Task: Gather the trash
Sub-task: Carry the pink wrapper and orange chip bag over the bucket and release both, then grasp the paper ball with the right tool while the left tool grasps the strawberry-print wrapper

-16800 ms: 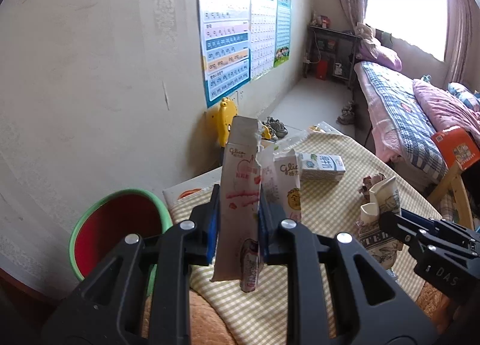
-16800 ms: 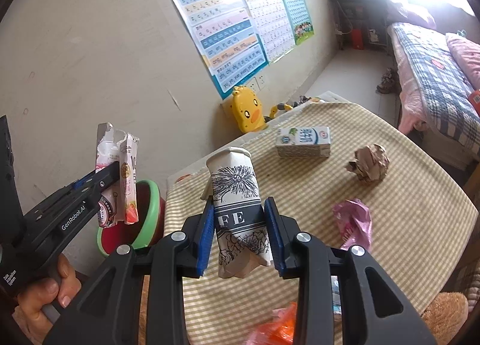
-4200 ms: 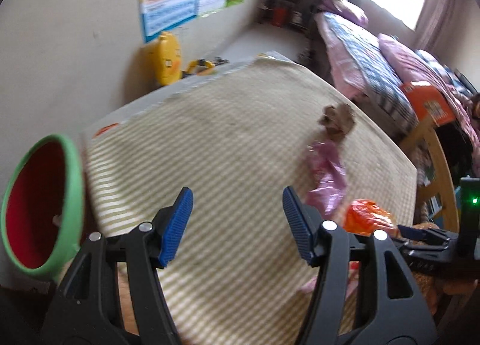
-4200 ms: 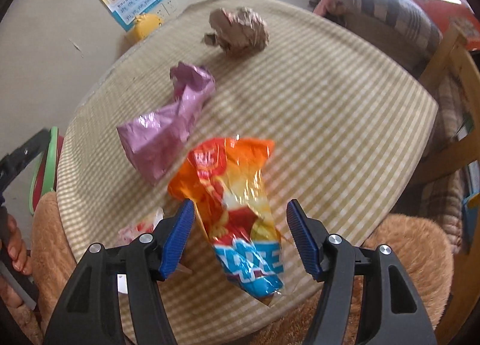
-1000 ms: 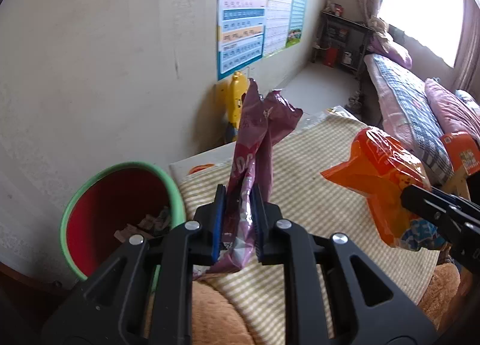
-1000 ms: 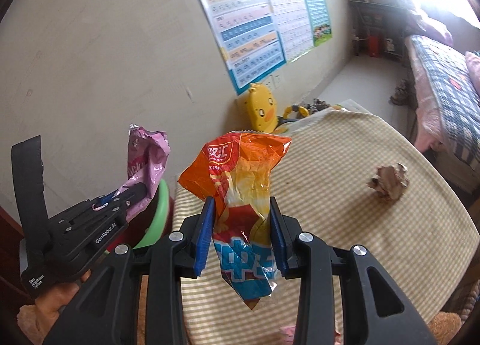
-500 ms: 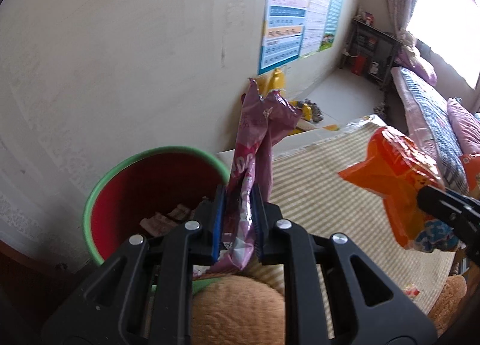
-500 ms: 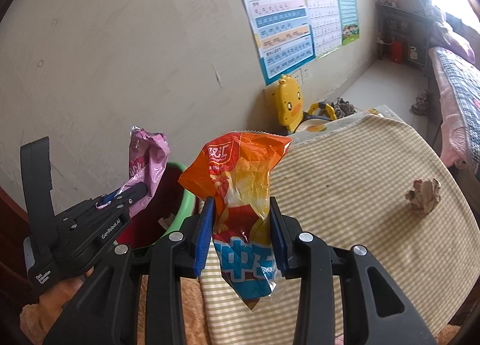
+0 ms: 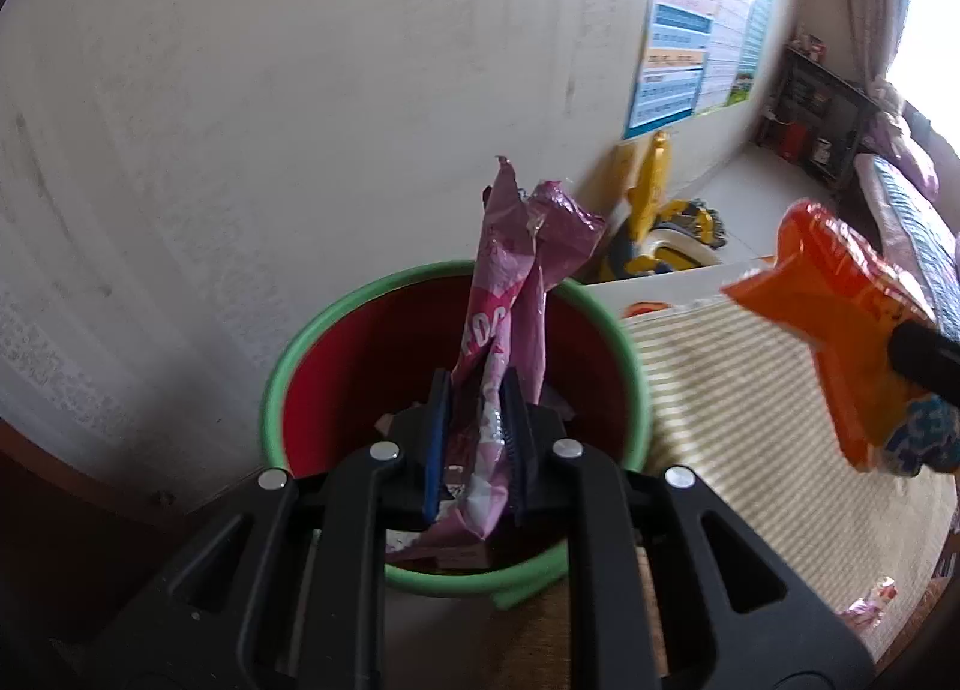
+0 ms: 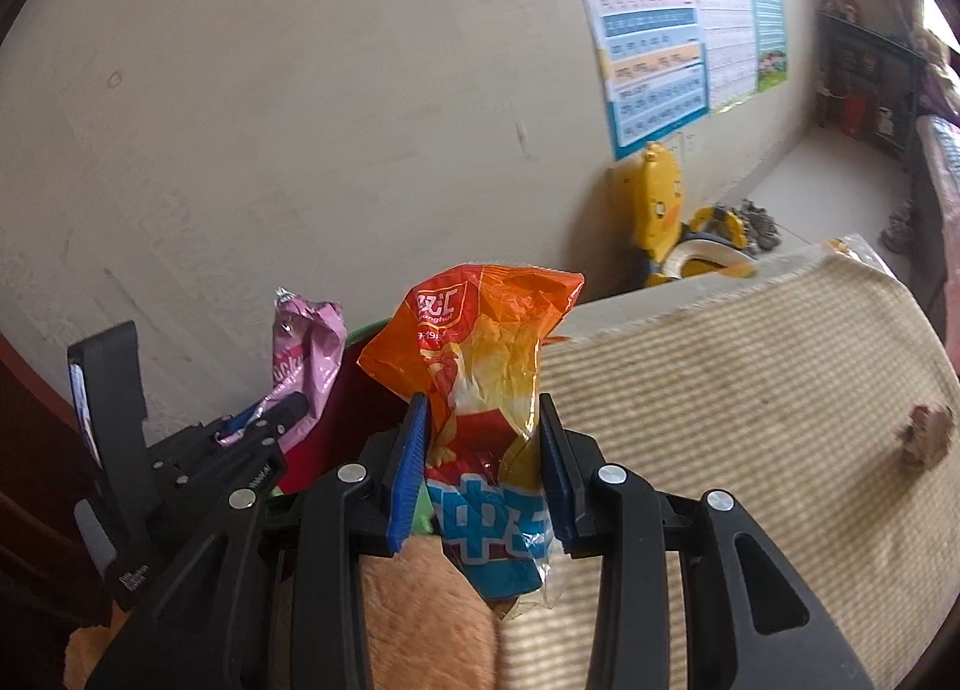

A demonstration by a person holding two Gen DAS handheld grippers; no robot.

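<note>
My left gripper [image 9: 474,438] is shut on a crumpled pink wrapper [image 9: 516,282] and holds it upright right over the mouth of the red bin with a green rim [image 9: 336,324], which has trash inside. My right gripper [image 10: 483,471] is shut on an orange and blue snack bag [image 10: 480,354] and holds it above the table's left edge, just right of the bin. The bag also shows in the left wrist view [image 9: 840,330]. The left gripper and pink wrapper [image 10: 306,354] show at the left of the right wrist view.
A round table with a checked cloth [image 10: 720,366] stands right of the bin. A brown paper ball [image 10: 927,432] lies on it. A small wrapper [image 9: 864,612] lies near its front edge. A yellow duck toy [image 10: 660,204] stands by the wall.
Both grippers have swung left toward the bin. The pink wrapper is now directly over the bin's opening, and the orange bag has come closer to the bin's rim.
</note>
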